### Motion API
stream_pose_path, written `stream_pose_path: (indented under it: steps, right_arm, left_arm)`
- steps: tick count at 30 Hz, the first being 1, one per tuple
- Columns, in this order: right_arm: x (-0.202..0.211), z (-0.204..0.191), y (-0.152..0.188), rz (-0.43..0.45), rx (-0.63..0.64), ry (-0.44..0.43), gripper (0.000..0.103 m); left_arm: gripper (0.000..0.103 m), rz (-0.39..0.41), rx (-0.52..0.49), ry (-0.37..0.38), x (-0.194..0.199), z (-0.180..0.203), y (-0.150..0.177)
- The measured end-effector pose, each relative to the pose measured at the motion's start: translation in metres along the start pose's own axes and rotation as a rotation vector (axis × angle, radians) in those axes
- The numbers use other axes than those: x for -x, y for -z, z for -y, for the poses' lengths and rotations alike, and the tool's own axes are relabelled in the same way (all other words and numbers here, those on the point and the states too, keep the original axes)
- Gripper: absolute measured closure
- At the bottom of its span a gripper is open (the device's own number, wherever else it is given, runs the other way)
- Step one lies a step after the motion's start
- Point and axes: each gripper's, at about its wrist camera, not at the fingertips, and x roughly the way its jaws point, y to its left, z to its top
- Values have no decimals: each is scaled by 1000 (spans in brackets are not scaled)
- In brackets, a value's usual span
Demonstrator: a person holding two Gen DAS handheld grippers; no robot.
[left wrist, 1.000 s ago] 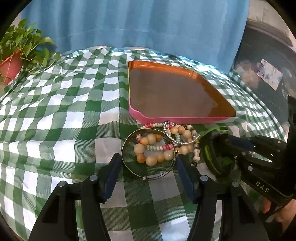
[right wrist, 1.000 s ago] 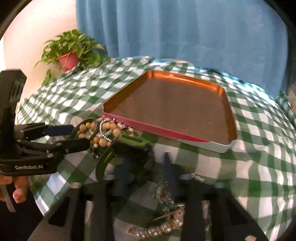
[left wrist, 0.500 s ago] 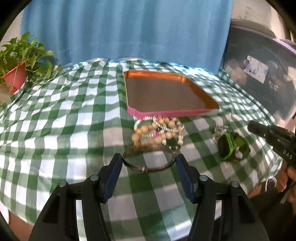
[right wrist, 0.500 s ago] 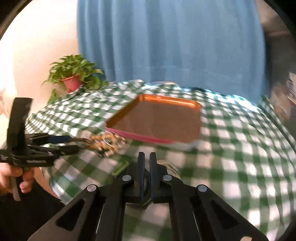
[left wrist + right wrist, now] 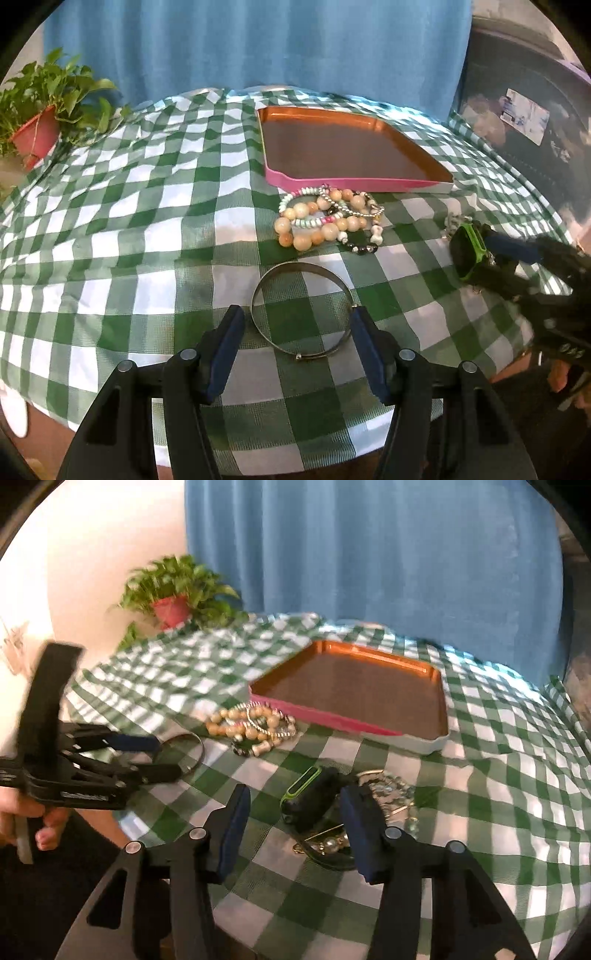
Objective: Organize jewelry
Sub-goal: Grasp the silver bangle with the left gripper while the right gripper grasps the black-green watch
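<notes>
**Both grippers lining up on jewelry in front of the empty tray**

The left gripper (image 5: 297, 332) is hovering with its fingers spread wide around the silver bangle (image 5: 302, 311), which is lying flat on the checked cloth of the bench (image 5: 110, 229); the right finger seems to be touching the ring, the left one standing just clear. The right gripper (image 5: 295, 812) is also gaping, straddling the green-edged black band (image 5: 310, 794) beside a tangle of chains (image 5: 388, 794). Neither is holding anything. The beaded bracelets (image 5: 327, 219) are sitting heaped just before the pink-rimmed tray (image 5: 354, 181), which is holding nothing yet. This looks like the grasping step: next, the fingers likely need closing on the thin bangle, low enough to catch it, then carrying it over the tray's rim.
</notes>
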Motion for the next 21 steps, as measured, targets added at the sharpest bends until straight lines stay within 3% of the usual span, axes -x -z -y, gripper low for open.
stream_pose_path:
  steps: [3,6,11,15,21]
  right_arm:
    - [-16,2,-1,-45,-22,9,62]
    - [-25,-4,-2,-63,18,68,78]
    - [-26,1,-5,-60,-14,67,80]
    - [-22,0,-4,-49,-11,67,82]
    - [-20,-6,1,-50,11,101,82]
  left_arm:
    - [41,5,7,-5,-2,-1,-3]
    - [40,22,-8,-18,-5,1,-3]
    - [44,21,-25,-24,-7,6,-7]
    - [43,-1,-8,35,-4,6,-6]
    - [38,-11,-6,-3,-8,10,-7]
